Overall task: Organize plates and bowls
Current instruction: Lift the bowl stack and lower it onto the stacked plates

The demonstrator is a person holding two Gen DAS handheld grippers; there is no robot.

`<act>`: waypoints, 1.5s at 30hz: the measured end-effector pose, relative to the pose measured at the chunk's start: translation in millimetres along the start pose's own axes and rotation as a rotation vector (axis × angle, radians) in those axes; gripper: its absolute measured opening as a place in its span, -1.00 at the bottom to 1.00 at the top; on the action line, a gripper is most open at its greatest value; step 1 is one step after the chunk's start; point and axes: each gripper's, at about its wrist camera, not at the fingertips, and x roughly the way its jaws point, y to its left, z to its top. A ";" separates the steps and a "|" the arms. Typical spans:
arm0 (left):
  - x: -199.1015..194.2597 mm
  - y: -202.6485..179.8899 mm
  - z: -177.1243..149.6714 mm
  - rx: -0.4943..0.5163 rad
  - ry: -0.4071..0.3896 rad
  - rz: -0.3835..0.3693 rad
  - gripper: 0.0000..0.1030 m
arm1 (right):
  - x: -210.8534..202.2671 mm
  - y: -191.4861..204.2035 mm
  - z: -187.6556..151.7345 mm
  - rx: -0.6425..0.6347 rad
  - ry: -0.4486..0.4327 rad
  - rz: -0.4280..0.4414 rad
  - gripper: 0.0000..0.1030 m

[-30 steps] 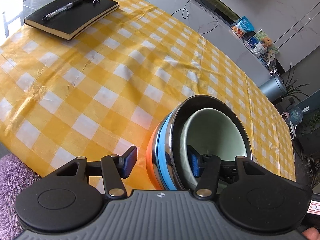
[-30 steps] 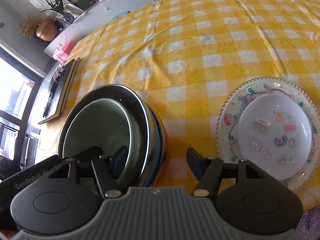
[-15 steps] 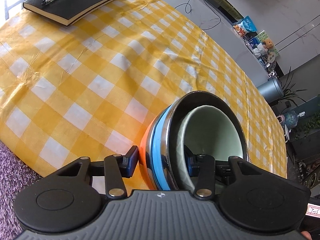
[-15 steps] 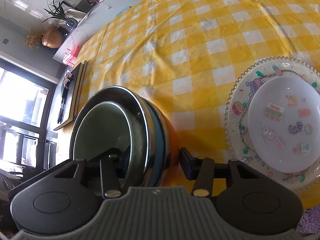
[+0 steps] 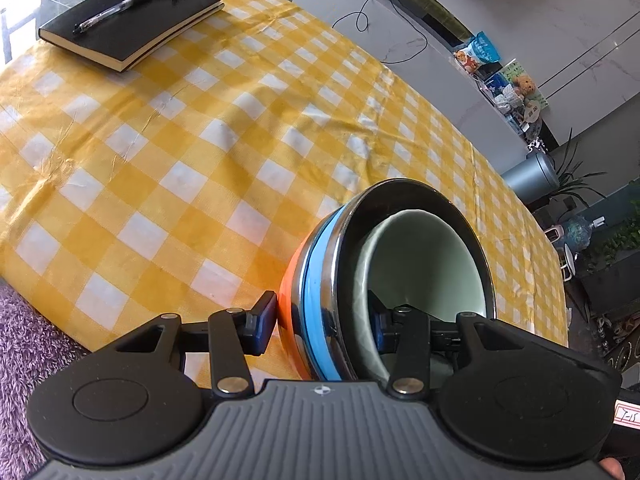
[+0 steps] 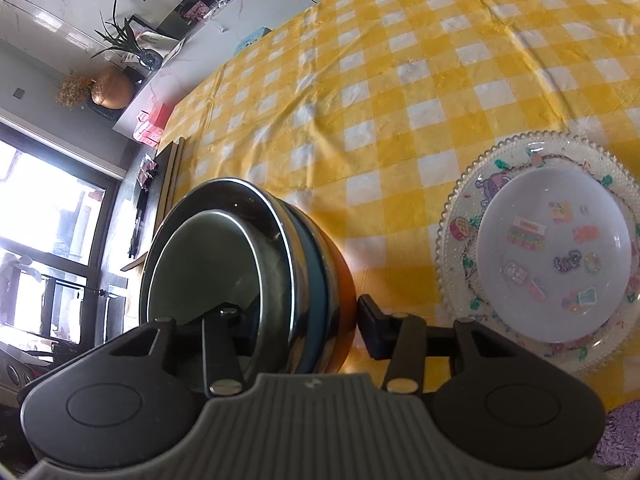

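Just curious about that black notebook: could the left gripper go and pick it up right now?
Probably not: the left gripper is shut on the bowl stack, so it isn't free. The notebook lies across bare checked cloth.

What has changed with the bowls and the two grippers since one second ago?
Both grippers have been closing: the left gripper and right gripper now each clamp the rim of the stack of bowls, one finger inside and one outside. The plates and notebook stayed put.
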 end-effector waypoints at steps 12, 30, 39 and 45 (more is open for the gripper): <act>2.4 -59.5 -24.6 0.074 0.029 -0.074 -0.04 | -66.7 -42.5 3.7 0.036 -0.085 0.004 -0.14; 55.8 -131.9 -39.3 0.167 0.109 -0.098 -0.08 | -113.6 -123.2 15.3 0.181 -0.165 -0.020 -0.15; 74.2 -129.6 -36.9 0.151 0.144 -0.075 -0.08 | -97.8 -134.8 19.8 0.214 -0.124 -0.033 -0.15; 81.7 -127.6 -34.1 0.142 0.159 -0.077 -0.08 | -91.5 -138.1 22.4 0.234 -0.111 -0.040 -0.12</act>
